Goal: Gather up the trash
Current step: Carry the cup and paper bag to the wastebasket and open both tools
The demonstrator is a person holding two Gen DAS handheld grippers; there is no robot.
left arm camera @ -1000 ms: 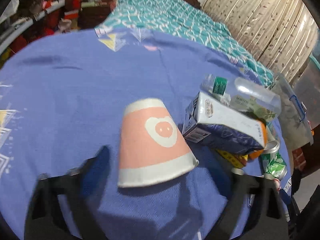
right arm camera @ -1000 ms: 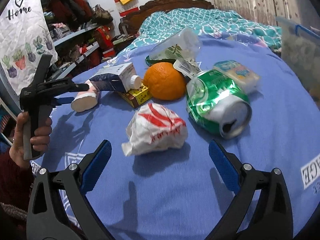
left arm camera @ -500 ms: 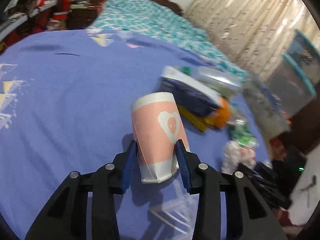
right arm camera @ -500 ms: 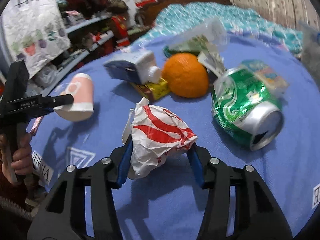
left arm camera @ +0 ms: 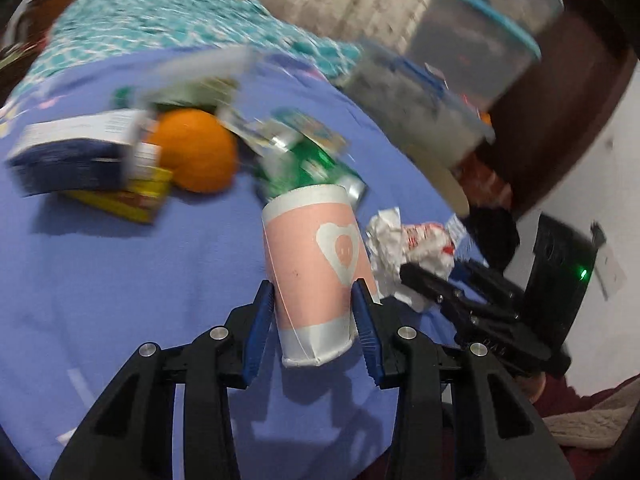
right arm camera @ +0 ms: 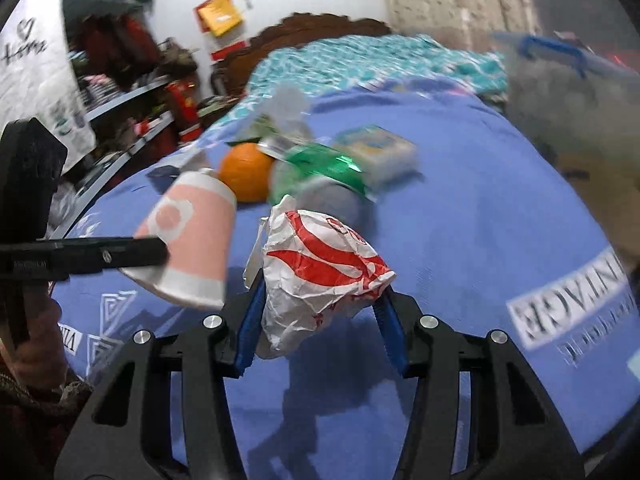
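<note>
Both tongs tilted downward, left tongs (left arm camera: 314, 312) clamping cup (left arm camera: 316, 264), right tongs (right arm camera: 322, 320) wrapper (right arm camera: 320, 276).

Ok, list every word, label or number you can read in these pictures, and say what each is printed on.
"VINTAGE", upside down, partly cut off: blue bedspread, white print.
"Home", blurred: white hanging cloth.
Line under "VINTAGE": too blurred.
Red-and-white wrapper: print unreadable.
Carton, yellow box, green can: labels blurred.
Pink cup: heart mark only, no text.
</note>
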